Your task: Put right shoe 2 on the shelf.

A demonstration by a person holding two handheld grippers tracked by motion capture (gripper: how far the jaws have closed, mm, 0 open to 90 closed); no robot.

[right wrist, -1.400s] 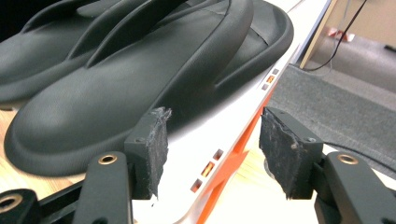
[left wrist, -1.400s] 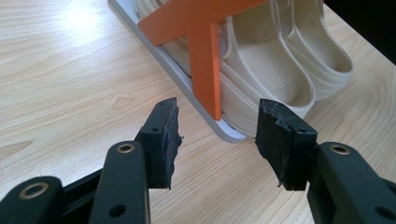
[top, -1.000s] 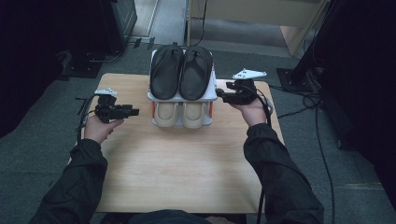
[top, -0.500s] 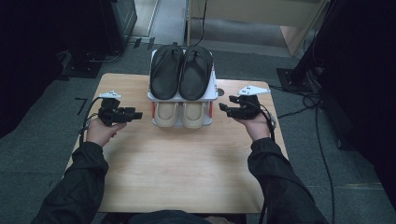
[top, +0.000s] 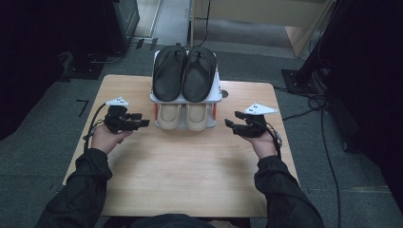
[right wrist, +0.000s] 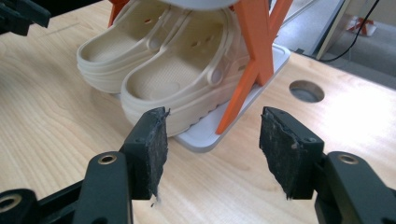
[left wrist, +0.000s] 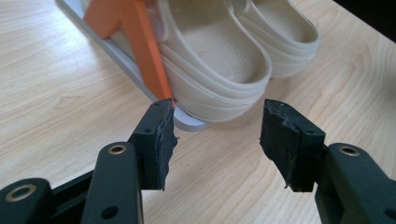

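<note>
2 cream clogs (top: 185,116) sit on the lower tier of a 2-tier shoe rack (top: 217,93) at the counter's (top: 190,175) far middle. Left gripper (top: 144,122) and right gripper (top: 229,124) flank it, fingers wide, left's just opened further, nothing between, likely lined up for grabbing.

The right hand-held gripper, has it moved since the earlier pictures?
Yes. The right hand-held gripper has come down toward the person, from beside the shoe rack's top shelf to beside its bottom shelf.

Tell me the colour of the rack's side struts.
Orange. The struts show best in the right gripper view, beside the cream clogs.
</note>
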